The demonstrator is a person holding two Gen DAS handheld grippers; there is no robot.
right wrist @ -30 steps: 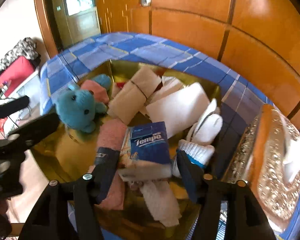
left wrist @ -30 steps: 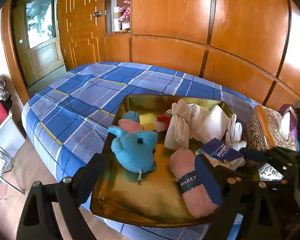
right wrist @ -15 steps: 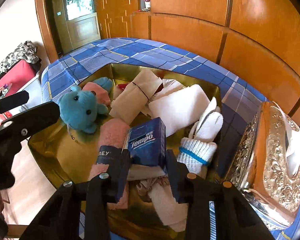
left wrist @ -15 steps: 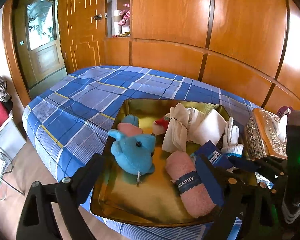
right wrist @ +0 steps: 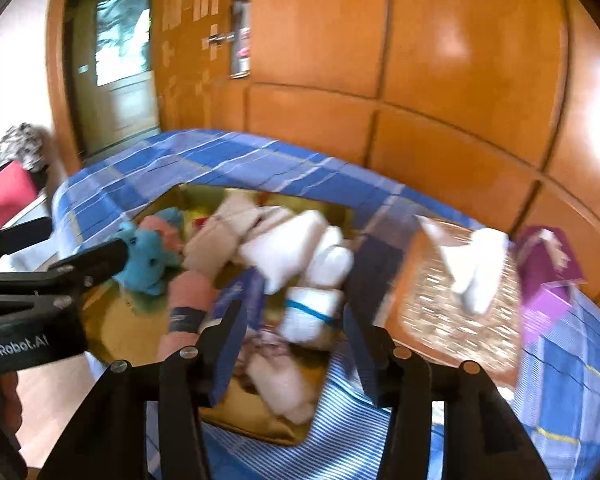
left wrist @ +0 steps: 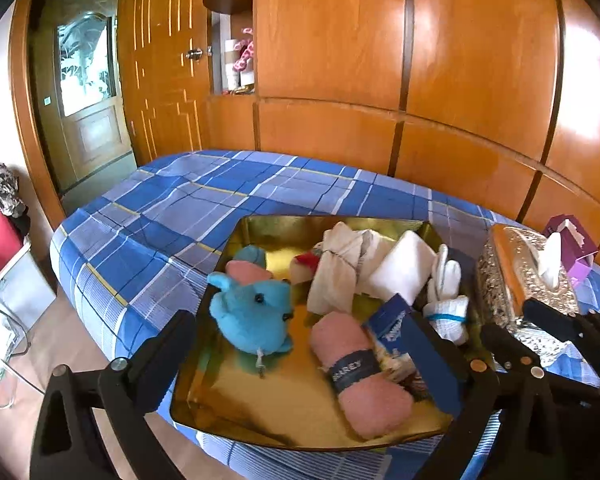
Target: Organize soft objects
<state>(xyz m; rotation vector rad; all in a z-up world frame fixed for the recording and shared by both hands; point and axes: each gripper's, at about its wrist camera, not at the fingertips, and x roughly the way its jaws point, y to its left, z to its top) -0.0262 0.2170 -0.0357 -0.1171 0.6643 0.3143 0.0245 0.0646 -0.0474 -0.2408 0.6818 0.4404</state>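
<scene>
A wood-panelled wall [left wrist: 440, 60] is closing off the far side, and below it the bed with the blue plaid cover [left wrist: 188, 216] is filling most of the room, its left half lying bare and its near-left corner dropping to the floor. The gold tray [left wrist: 284, 408] is sitting on the cover at the near edge, its front lip nearly reaching the edge of the bed; the near-left stretch of its floor is lying open, while the soft things are crowding the back and right. An ornate tissue box [left wrist: 512, 276] is standing just beside the tray's right rim, with a small purple box [left wrist: 576, 252] behind it. Inside the tray, cream folded cloths [left wrist: 340, 272] are lying at the back, a pink rolled towel [left wrist: 360, 364] with a dark band is lying along the right front, a blue plush toy [left wrist: 252, 316] is sitting left of centre, a white glove bundle [left wrist: 448, 300] is resting at the right rim, and a blue tissue pack [left wrist: 392, 320] is leaning between towel and glove. The left gripper [left wrist: 312, 360] is hanging over the tray's front, tilted downward, its jaws having just been opening to their widest, with nothing clamped. The right gripper [right wrist: 296, 344] (its view is blurred) is pointing down over the tray's right front corner, its jaws having just been opening, about half apart; the tissue pack [right wrist: 244, 296] is sitting by the left finger, ungripped.
</scene>
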